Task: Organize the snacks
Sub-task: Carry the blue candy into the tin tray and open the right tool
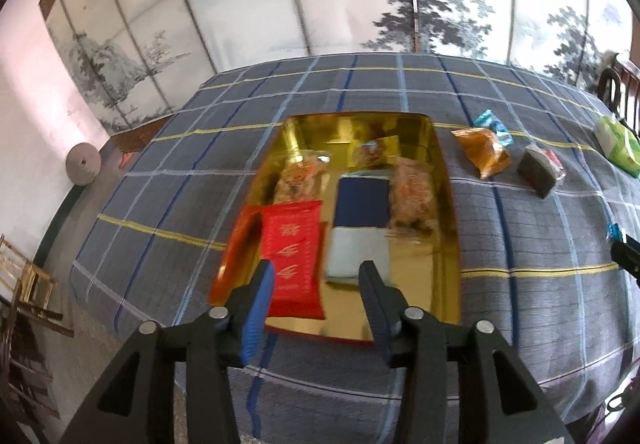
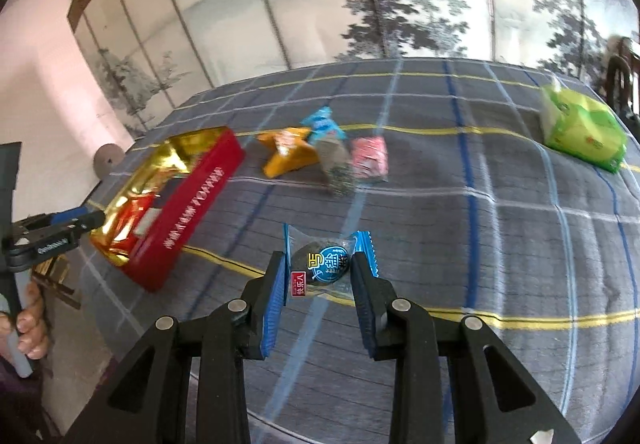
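A wrapped snack (image 2: 320,264) is held between the closed jaws of the right hand-held gripper (image 2: 318,272), above the desk (image 2: 500,224) at 4 o'clock from the box (image 2: 192,204). The left hand-held gripper (image 1: 318,276) is seen open and empty over the box. The snack is judged light, soft and slippery-wrapped, best gripped across its middle.

A blue-ended clear snack packet (image 2: 322,264) sits clamped between the right claw (image 2: 320,272) pads. Ahead-left lies the gold-lined red box (image 2: 192,204); beyond, orange (image 2: 286,154), grey (image 2: 336,164) and pink (image 2: 370,160) packets.
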`<state>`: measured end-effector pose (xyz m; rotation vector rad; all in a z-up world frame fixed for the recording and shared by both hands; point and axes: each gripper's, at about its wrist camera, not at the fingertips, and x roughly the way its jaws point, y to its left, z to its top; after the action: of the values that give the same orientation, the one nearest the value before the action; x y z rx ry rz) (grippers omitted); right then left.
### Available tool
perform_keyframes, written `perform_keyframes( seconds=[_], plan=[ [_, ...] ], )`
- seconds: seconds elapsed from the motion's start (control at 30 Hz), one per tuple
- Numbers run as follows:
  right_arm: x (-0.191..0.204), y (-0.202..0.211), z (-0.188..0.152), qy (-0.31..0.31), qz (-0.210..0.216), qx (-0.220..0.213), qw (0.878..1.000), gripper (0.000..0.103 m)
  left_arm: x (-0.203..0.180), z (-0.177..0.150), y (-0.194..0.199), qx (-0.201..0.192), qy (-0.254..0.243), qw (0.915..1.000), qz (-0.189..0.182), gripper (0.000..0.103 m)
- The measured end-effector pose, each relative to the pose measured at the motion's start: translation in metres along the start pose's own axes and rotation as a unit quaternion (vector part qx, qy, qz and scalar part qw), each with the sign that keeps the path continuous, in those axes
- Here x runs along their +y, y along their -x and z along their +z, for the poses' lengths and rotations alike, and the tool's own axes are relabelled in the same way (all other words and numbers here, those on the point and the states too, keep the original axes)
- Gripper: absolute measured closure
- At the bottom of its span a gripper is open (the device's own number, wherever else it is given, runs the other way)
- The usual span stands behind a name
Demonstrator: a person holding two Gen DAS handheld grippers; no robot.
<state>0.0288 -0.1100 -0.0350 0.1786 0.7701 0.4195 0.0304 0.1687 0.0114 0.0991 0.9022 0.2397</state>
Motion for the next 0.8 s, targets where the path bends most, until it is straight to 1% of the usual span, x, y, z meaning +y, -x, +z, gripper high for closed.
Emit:
perform_keyframes(
  seconds=[0.2,0.47,0.6,0.67,0.8],
  plan=[
    [0.036,-0.008,0.015,0.031,0.022,0.000,0.999,0.074,0.028,-0.010,-0.003,0.001,0.032,0.9994,0.011,0.055],
    [0.085,-0.027,0.033,0.071,0.055,0.007,0.996,0.074,0.064,-0.024,-0.012,0.019,0.066,0.9973,0.025,0.055],
    [0.111,-0.040,0.045,0.089,0.075,0.013,0.993,0.074,0.076,-0.028,-0.013,0.018,0.071,0.9965,0.039,0.055],
    [0.125,-0.048,0.051,0.101,0.087,0.018,0.991,0.074,0.081,-0.031,-0.013,0.020,0.074,0.9963,0.040,0.055],
    [0.149,-0.069,0.061,0.124,0.097,0.032,0.987,0.074,0.087,-0.034,-0.013,0.020,0.075,0.9961,0.042,0.055]
  ],
)
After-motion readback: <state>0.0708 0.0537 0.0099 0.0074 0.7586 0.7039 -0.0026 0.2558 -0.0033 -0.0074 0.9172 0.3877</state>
